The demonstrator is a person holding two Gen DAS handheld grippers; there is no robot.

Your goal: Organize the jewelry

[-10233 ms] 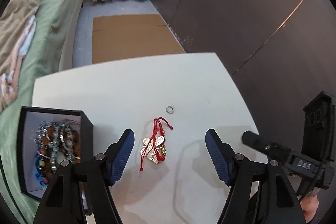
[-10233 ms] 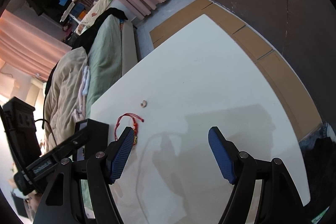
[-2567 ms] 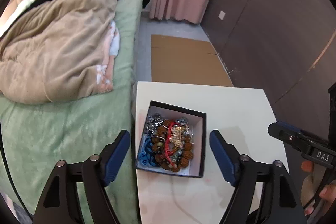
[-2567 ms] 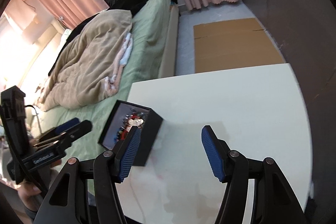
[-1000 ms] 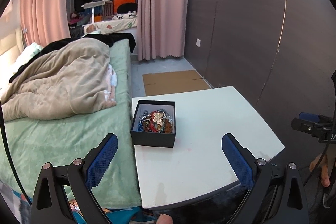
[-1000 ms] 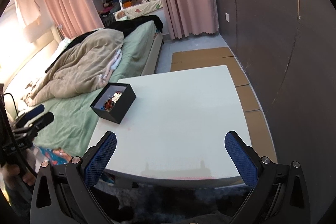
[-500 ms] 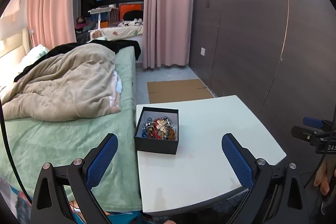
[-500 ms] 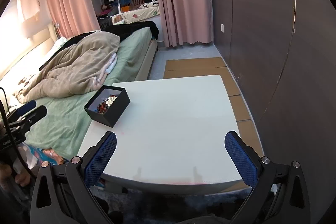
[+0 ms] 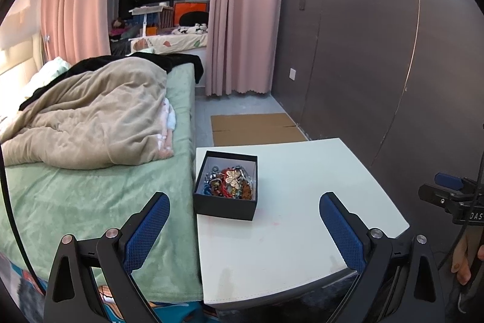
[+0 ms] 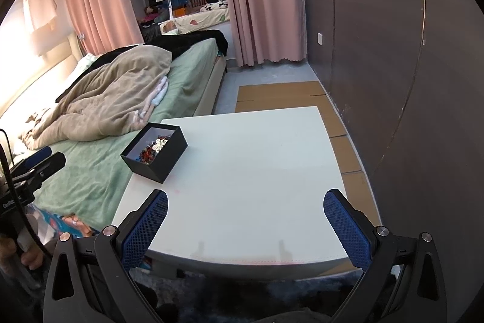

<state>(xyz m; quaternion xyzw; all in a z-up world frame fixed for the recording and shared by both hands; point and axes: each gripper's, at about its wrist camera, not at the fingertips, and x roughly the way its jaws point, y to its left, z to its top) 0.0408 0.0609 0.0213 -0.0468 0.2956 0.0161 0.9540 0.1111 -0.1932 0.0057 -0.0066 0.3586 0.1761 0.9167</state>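
Observation:
A black jewelry box (image 9: 225, 206) (image 10: 171, 153) sits at the left edge of the white table (image 9: 302, 202) (image 10: 257, 171). Inside it lies a tangle of jewelry (image 9: 230, 179) (image 10: 154, 148): beads, red cord and a gold butterfly piece on top. My left gripper (image 9: 244, 208) is wide open, held back from the table, with nothing between its blue pads. My right gripper (image 10: 245, 209) is also wide open and empty, near the table's front edge. The other gripper shows at each view's side, the right one (image 9: 450, 192) and the left one (image 10: 33, 168).
A bed with a green sheet (image 9: 90, 196) and a beige blanket (image 9: 90, 117) runs along the table's left side. A dark wall panel (image 9: 378, 65) stands to the right. Flattened cardboard (image 9: 254, 129) lies on the floor beyond the table. Pink curtains (image 9: 242, 20) hang at the back.
Both grippers have pulled back and risen away from the table; the box looks smaller and farther. The red-cord charm and ring seen on the table 10 s ago are off the tabletop; the charm now lies in the box.

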